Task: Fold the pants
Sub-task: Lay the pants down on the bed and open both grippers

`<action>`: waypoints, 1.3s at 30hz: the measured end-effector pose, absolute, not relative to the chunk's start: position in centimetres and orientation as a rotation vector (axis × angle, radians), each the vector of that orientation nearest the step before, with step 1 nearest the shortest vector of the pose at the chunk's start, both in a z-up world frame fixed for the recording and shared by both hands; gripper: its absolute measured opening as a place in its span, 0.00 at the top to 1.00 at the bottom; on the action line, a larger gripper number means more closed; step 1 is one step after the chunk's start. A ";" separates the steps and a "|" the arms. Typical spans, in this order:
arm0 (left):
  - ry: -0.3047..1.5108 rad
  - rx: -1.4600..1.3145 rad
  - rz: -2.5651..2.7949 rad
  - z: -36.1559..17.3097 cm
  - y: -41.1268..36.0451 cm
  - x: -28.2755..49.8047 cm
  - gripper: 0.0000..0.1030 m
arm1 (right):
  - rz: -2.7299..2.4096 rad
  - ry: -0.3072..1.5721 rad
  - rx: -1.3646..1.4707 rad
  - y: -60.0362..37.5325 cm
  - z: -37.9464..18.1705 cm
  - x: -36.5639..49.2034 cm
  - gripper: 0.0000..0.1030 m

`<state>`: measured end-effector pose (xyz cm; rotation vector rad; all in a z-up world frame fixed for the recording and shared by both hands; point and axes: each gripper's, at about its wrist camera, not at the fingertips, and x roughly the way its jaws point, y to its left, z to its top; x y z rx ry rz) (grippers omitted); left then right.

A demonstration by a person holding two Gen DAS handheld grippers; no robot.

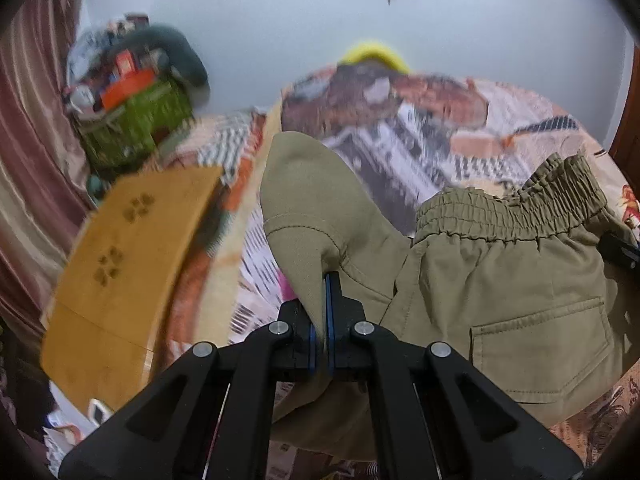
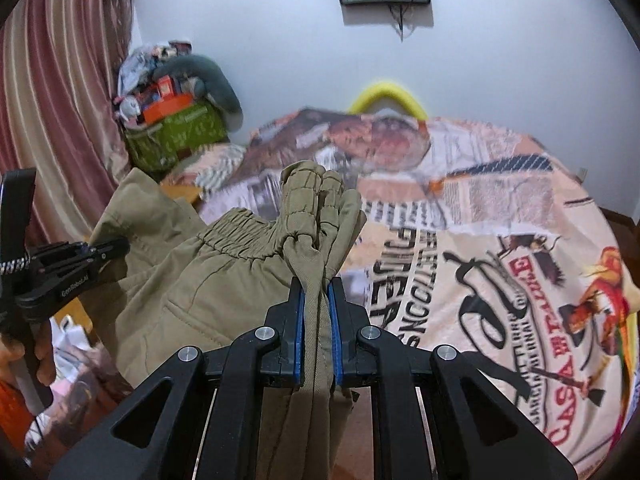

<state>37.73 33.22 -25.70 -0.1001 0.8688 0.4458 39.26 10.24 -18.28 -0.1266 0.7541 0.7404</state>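
**Lifting the trousers by two pinched corners**

Clamping hardest in the foreground, the right gripper [image 2: 318, 320] has its blue-padded jaws closed on a bunched rope of the olive pants [image 2: 208, 280], gathered just below the elastic waistband [image 2: 244, 236]. The left gripper [image 1: 325, 316] is likewise pinched shut on a fold of the same cloth, with a hemmed leg end [image 1: 304, 200] standing up stiffly above its tips. Held at two points like this, the garment seems to hang slack between them, probably so it can be spread and laid flat before the first fold. The fabric looks like matte cotton twill, with a stitched patch pocket [image 1: 540, 352] and a tightly ruched waist. Beyond lies the bedspread [image 2: 480, 240], printed with lettering and figures, a mustard paw-print cushion [image 1: 132, 256], a cluttered green basket [image 2: 180, 136], then a pale wall
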 end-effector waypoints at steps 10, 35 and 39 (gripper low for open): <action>1.041 -0.261 0.403 -32.5 37.8 37.2 0.89 | 0.725 0.887 -0.162 9.3 -23.0 39.9 0.90; 0.738 -0.097 0.305 -11.8 25.8 23.8 0.80 | 0.732 0.685 -0.084 2.7 -7.3 28.5 0.68; 0.612 -0.076 0.271 -6.4 22.6 19.8 0.78 | 0.760 0.542 -0.089 1.6 -2.8 23.8 0.68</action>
